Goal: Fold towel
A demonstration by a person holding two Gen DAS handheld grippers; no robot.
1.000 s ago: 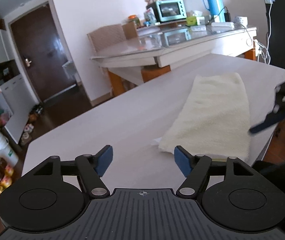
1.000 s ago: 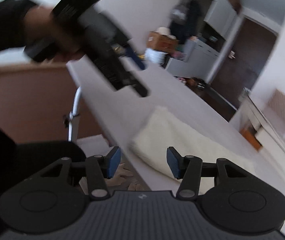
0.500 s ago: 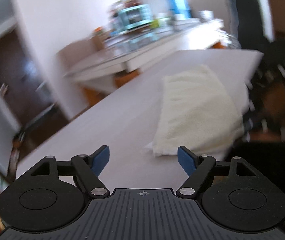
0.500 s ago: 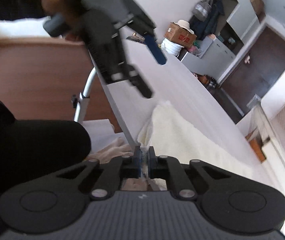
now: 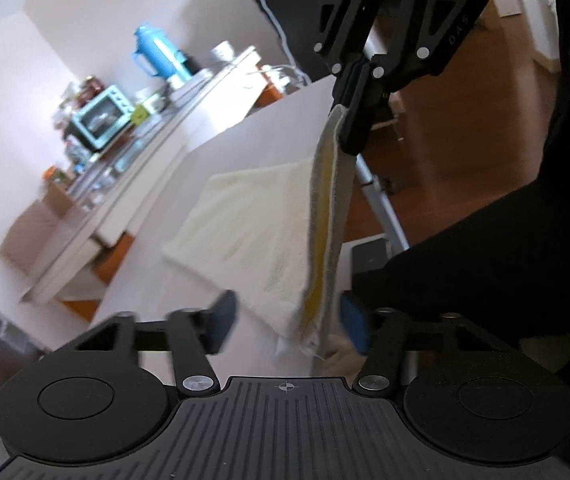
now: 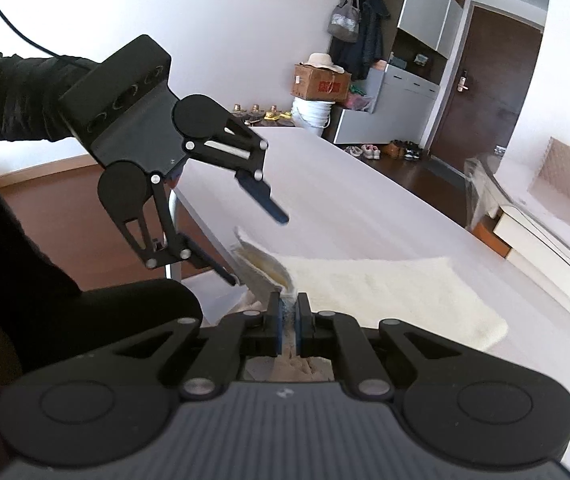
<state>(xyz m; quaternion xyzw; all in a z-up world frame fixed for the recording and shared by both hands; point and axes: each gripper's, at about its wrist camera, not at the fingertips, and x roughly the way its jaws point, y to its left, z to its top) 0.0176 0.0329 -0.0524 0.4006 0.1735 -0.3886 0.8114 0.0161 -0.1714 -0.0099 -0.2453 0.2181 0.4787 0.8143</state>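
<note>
A cream towel (image 5: 253,224) lies folded in a long strip on the white table (image 6: 345,200), along its near edge. My right gripper (image 6: 289,320) is shut on one near corner of the towel (image 6: 385,292) and holds that edge raised, showing a yellow inner layer. In the left wrist view the right gripper (image 5: 359,80) hangs above the table edge with the lifted edge stretched down from it. My left gripper (image 5: 289,322) is open, and the towel's other near corner sits between its fingers. Seen from the right wrist, the left gripper (image 6: 251,240) straddles that corner.
A second table (image 5: 189,112) behind carries a teal toaster oven (image 5: 103,116) and a blue thermos (image 5: 157,52). A metal table leg (image 5: 385,208) and a person's dark clothing (image 6: 45,320) sit close to the near edge. A cardboard box (image 6: 321,82) and a door (image 6: 481,80) stand far off.
The right gripper went from open to shut on the towel's near corner and lifted that edge. The left gripper swung over to the other near corner and stays open.
</note>
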